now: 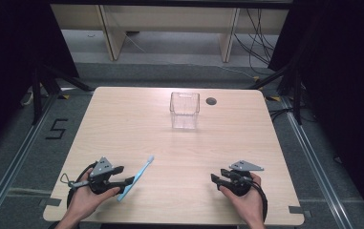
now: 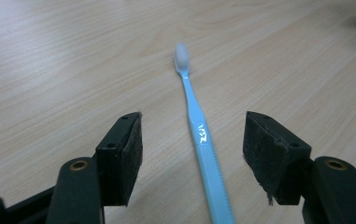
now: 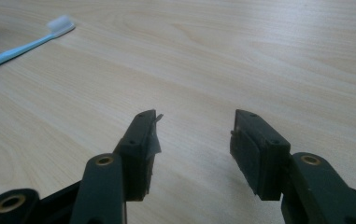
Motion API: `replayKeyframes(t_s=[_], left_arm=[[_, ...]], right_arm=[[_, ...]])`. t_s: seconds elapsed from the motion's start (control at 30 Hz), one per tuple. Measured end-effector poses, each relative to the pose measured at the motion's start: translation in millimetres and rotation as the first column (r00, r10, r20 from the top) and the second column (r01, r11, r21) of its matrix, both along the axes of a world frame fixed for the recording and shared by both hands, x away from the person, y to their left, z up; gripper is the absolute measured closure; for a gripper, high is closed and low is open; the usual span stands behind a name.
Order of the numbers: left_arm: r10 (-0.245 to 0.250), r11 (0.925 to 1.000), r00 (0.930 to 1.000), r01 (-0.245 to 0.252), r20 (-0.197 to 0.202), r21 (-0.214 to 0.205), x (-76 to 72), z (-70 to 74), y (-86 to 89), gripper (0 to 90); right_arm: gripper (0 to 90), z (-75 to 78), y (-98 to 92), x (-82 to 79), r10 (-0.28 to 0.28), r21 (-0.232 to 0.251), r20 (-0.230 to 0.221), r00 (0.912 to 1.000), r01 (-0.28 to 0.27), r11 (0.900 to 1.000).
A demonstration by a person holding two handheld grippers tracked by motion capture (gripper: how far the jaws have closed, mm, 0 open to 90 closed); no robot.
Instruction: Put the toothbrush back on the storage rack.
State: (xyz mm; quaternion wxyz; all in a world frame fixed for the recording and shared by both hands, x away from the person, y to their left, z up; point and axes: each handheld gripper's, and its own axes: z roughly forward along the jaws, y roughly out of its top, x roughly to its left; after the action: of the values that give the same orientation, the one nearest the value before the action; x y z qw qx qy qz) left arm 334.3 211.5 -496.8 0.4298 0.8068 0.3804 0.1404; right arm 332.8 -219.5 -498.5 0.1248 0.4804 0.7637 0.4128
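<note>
1. Hands come in at the near edge of the wooden surface (image 1: 179, 143), each one holding a claw, seen from the high view.
2. Left claw (image 2: 193, 140) sits near the front left corner with its jaws standing apart. The black pads (image 2: 131, 154) press on nothing.
3. Between those jaws lies a light blue toothbrush (image 2: 201, 135), flat on the wood. In the left gripper view its handle runs up the middle of the gap, clear of both pads.
4. Its white bristle head points away from the person, out beyond the jaw tips. In the high view the toothbrush (image 1: 136, 177) lies on a slant, its head toward the middle of the surface and its handle end beside the left claw (image 1: 131, 180).
5. Right claw (image 3: 194, 140) is held near the front right corner, well apart from the toothbrush. Its jaws also stand apart, with bare wood between them. In the high view this claw (image 1: 214, 178) points to the left.
6. From the right gripper view the toothbrush (image 3: 26, 44) lies far off at the upper left.
7. Farther back, past the middle, stands a clear square container (image 1: 185, 110), upright and open at the top.
8. Just beside it to the right, a small dark round cap (image 1: 211, 101) is set in the wood near the far edge.
</note>
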Motion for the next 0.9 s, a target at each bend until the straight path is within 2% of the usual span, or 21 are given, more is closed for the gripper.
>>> replayKeyframes(t_s=[0.07,0.13,0.2,0.23,0.27,0.3,0.33,0.37,0.4,0.43,0.57,0.6,0.63,0.67,0.73,0.77,0.8,0.83,0.9], left_arm=[[-0.006,1.0000,1.0000,0.006,-0.006,0.007,1.4,2.4,-2.3,40.1],[-0.022,0.9987,0.9996,0.023,-0.020,0.047,5.0,7.4,-6.7,40.3],[-0.043,0.9938,0.9975,0.048,-0.056,0.100,10.8,13.5,-15.4,41.1],[-0.043,0.9938,0.9975,0.048,-0.056,0.100,10.8,13.5,-15.4,41.0],[-0.057,0.9888,0.9958,0.067,-0.072,0.133,13.1,15.3,-18.0,41.0],[-0.057,0.9862,0.9934,0.072,-0.099,0.150,15.0,16.2,-22.0,40.7],[-0.059,0.9808,0.9899,0.082,-0.129,0.177,17.6,17.6,-25.1,40.4],[-0.065,0.9725,0.9849,0.099,-0.161,0.211,20.2,19.3,-28.4,39.7],[-0.067,0.9656,0.9833,0.107,-0.169,0.237,22.3,20.2,-32.3,39.4],[-0.071,0.9570,0.9800,0.119,-0.186,0.264,24.6,21.9,-35.6,39.5],[-0.070,0.9287,0.9589,0.163,-0.275,0.333,33.9,25.0,-48.2,39.9],[-0.072,0.9186,0.9527,0.179,-0.295,0.352,37.0,25.4,-50.5,40.4],[-0.059,0.9155,0.9497,0.174,-0.308,0.363,39.3,24.5,-53.8,41.2],[-0.056,0.9090,0.9457,0.181,-0.320,0.375,41.6,23.7,-56.7,42.5],[-0.065,0.8849,0.9335,0.217,-0.353,0.412,46.6,23.8,-60.1,46.2],[-0.052,0.8821,0.9290,0.214,-0.366,0.420,47.5,23.9,-62.4,46.2],[-0.052,0.8709,0.9306,0.220,-0.362,0.440,49.7,24.3,-64.3,47.7],[-0.052,0.8631,0.9305,0.225,-0.363,0.452,51.0,24.7,-65.3,49.6],[-0.032,0.8583,0.9204,0.225,-0.390,0.461,53.4,24.5,-67.7,52.2]], right_arm=[[50.5,2.0,-0.6,-1.3,-0.015,-0.011,-0.007,0.9999,0.015,0.9998],[50.4,2.7,-0.2,-1.9,-0.017,-0.011,-0.014,0.9998,0.017,0.9998],[50.2,3.5,0.1,-2.2,-0.010,-0.019,-0.011,0.9999,0.010,0.9998],[50.2,3.5,0.1,-2.2,-0.010,-0.019,-0.011,0.9999,0.010,0.9998],[50.1,3.9,0.3,-2.1,-0.007,-0.017,-0.018,0.9998,0.007,0.9998],[49.7,3.8,1.1,-2.2,-0.004,-0.004,-0.026,0.9996,0.004,1.0000],[49.6,4.8,0.3,-1.7,0.005,-0.017,-0.027,0.9996,-0.006,0.9998],[49.4,4.4,1.7,-1.8,-0.001,0.008,-0.032,0.9995,0.001,1.0000],[49.4,4.6,1.8,-1.5,0.002,0.015,-0.039,0.9993,-0.001,0.9999],[49.4,6.1,-0.6,-0.6,0.018,-0.017,-0.027,0.9995,-0.019,0.9997],[49.3,6.3,-0.5,-0.9,0.028,-0.020,-0.026,0.9993,-0.028,0.9994],[49.3,5.1,0.0,0.0,0.043,-0.004,-0.028,0.9987,-0.044,0.9990],[49.2,5.3,0.0,-0.3,0.036,-0.007,-0.036,0.9987,-0.036,0.9993],[49.2,5.3,0.0,-0.2,0.038,-0.006,-0.042,0.9984,-0.038,0.9992],[49.2,6.0,0.1,-0.5,0.037,-0.010,-0.053,0.9979,-0.037,0.9993],[49.2,5.4,0.4,-0.3,0.042,0.002,-0.053,0.9977,-0.042,0.9991],[49.2,5.5,0.4,-0.3,0.044,0.005,-0.054,0.9975,-0.044,0.9990],[49.2,6.3,0.5,-0.8,0.040,0.003,-0.059,0.9975,-0.040,0.9992],[49.2,6.6,0.5,-0.8,0.042,0.003,-0.061,0.9973,-0.042,0.9991]])
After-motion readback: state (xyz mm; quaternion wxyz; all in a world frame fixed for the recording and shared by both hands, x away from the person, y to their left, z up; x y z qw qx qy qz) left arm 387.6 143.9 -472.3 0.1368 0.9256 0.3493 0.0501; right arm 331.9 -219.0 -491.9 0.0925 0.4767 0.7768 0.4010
